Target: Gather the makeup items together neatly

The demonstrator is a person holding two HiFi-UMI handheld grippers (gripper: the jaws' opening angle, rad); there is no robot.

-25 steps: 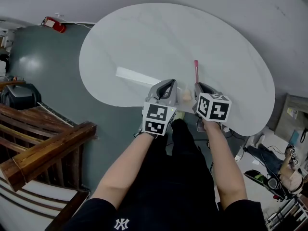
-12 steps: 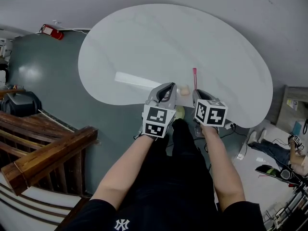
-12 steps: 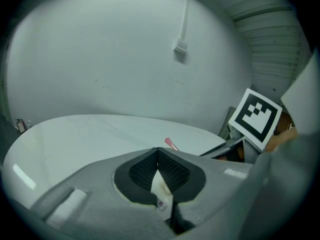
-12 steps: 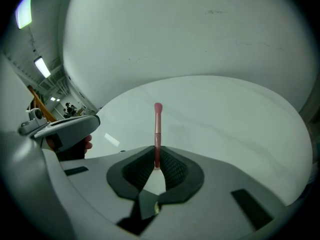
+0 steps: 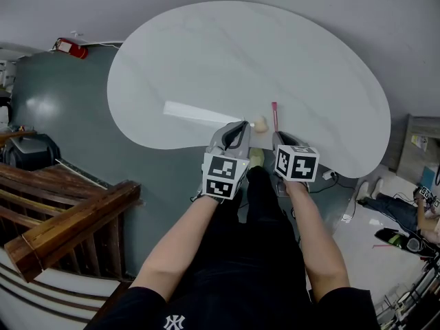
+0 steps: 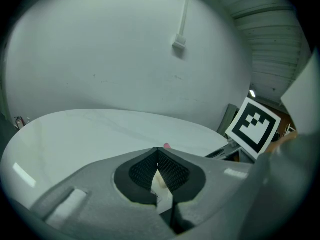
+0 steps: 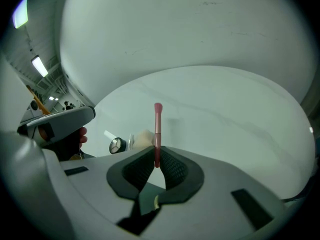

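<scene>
At the near edge of the white bench [image 5: 206, 47], the right gripper [image 7: 156, 158] has its fingers closed on the lower end of the pink stick [image 7: 158, 129], which points away across the top. This narrow hold on one end looks meant to let the stick be drawn into line with the beige brush [image 7: 143, 138], which lies on its side just to the left of it. The left gripper [image 6: 158, 153] has its fingers pressed together, with nothing clamped that I can make out. A cream patch shows through the gap below its tips, probably the brush beyond. The closed tip sits just beside the brush, perhaps to steady or nudge it. Against the earlier head view, both grippers have come back toward the person. The stick, which then lay farther out than the brush, now runs alongside it.
</scene>
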